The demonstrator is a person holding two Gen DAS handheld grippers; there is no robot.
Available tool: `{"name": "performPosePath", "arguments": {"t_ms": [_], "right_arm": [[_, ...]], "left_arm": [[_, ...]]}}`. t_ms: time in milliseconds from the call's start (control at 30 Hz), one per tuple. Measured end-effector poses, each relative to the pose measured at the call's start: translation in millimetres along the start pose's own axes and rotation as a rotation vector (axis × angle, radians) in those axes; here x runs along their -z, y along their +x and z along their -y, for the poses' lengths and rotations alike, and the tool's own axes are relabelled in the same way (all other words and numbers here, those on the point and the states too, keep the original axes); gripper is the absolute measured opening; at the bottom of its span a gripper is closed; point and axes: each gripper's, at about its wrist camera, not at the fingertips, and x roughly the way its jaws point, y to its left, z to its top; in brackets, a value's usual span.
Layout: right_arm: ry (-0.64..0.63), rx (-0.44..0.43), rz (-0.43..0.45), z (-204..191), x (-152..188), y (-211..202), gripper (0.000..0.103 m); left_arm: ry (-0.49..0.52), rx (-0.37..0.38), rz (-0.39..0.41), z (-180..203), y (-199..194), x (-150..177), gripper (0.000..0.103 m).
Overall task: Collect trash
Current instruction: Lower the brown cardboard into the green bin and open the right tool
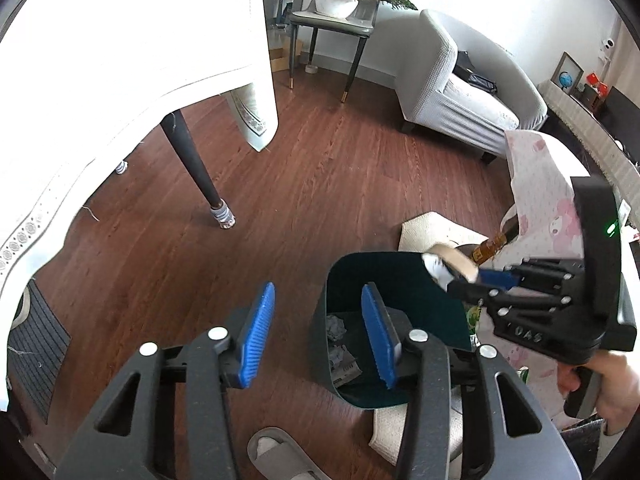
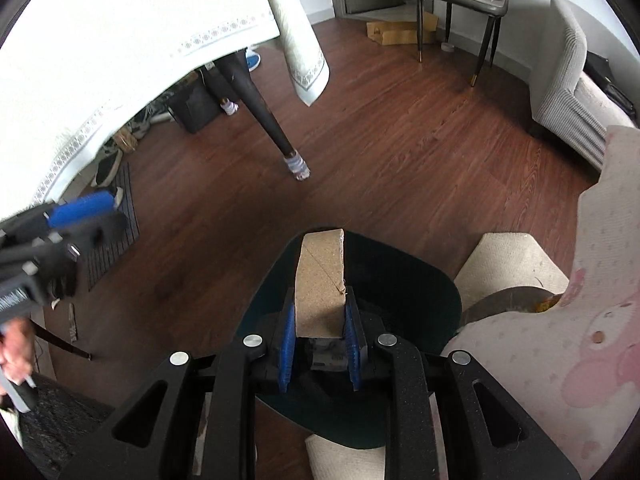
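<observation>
Right tool (image 2: 319, 334): blue pads clamped on flat tan cardboard strip (image 2: 320, 280), strip upright directly over open mouth of dark green plastic trash bin (image 2: 432, 280) on wooden floor (image 2: 380, 120). Left tool (image 1: 318, 334): pads apart, nothing between, at 9 o'clock of bin. Crumpled grey paper scraps (image 1: 338, 354) inside bin, possibly wrappers. White-clothed bench (image 1: 120, 40) at 11 o'clock.
</observation>
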Motion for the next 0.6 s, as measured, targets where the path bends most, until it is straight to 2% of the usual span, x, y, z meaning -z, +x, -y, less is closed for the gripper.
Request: {"name": "performPosePath", "arguments": {"t_ms": [500, 533, 567, 600], "right_arm": [[-0.014, 0.051, -0.072, 5.2, 21.2, 17.6, 0.024], [-0.015, 0.055, -0.073, 5.5, 21.3, 17.2, 0.029], [-0.013, 0.059, -0.068, 6.0, 21.9, 15.7, 0.050], [-0.010, 0.056, -0.057, 6.9, 22.4, 13.7, 0.057]], "left_arm": [[-0.020, 0.009, 0.068, -0.4, -25.3, -16.4, 0.046], [-0.023, 0.010, 0.072, -0.5, -26.9, -17.3, 0.046], [-0.026, 0.012, 0.075, -0.7, -28.4, -18.4, 0.046], [-0.028, 0.014, 0.079, -1.0, -30.2, -19.3, 0.046]]}}
